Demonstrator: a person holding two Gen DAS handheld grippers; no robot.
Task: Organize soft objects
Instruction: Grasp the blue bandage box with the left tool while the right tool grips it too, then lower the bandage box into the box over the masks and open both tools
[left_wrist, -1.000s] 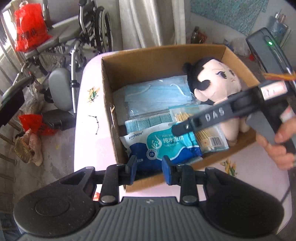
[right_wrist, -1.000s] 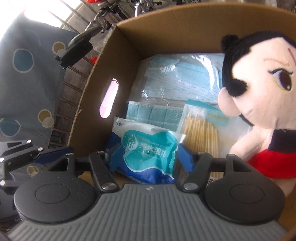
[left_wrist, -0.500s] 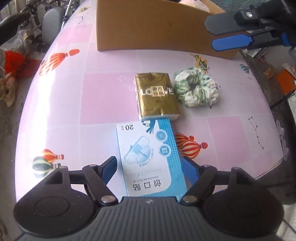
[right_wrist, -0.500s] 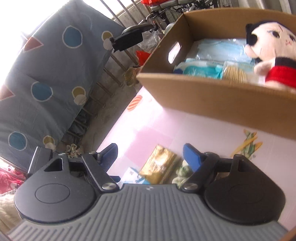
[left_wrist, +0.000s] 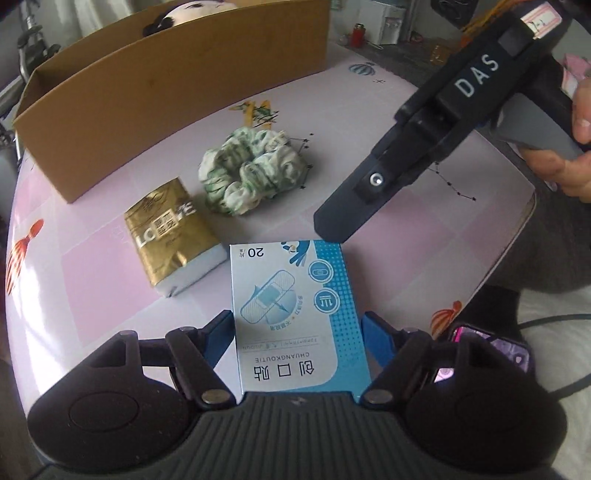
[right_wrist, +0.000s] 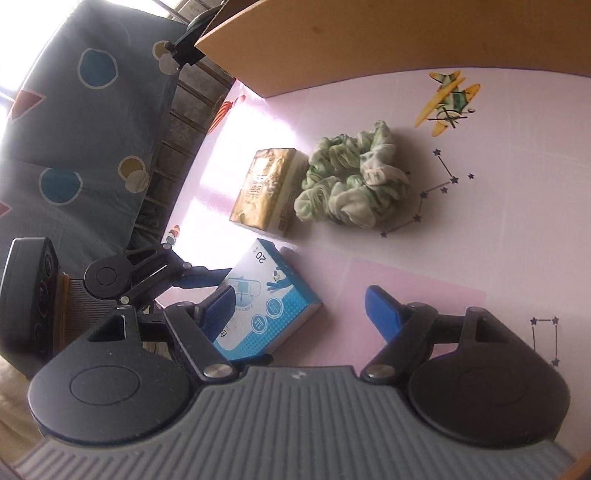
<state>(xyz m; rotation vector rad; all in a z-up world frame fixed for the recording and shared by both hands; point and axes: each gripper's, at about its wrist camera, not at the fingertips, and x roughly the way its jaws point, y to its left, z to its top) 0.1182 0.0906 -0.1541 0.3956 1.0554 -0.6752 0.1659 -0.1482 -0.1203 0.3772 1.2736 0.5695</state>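
Observation:
A blue-and-white plaster box (left_wrist: 295, 314) lies flat on the pink table (left_wrist: 369, 122), between the blue pads of my left gripper (left_wrist: 297, 330). Its jaws are closing, with a sliver of gap still at the right pad. Beyond lie a gold tissue pack (left_wrist: 170, 236) and a green-and-white scrunchie (left_wrist: 255, 170). My right gripper (right_wrist: 295, 295) hangs open over the table, beside the plaster box (right_wrist: 269, 306), nothing between its fingers. Ahead of it sit the tissue pack (right_wrist: 264, 192) and scrunchie (right_wrist: 351, 181). A left finger (right_wrist: 199, 277) reaches along the box's far side.
A cardboard box (left_wrist: 166, 85) stands at the back of the table with a plush doll's head (left_wrist: 177, 14) showing above its rim. A hand (left_wrist: 569, 158) holds the right gripper's handle. A phone (left_wrist: 480, 350) lies off the table's right edge. A patterned cloth (right_wrist: 74, 110) hangs at the left.
Both grippers have come out of the cardboard box to the table in front of it. Both stand wider. The left one has dropped astride the plaster box.

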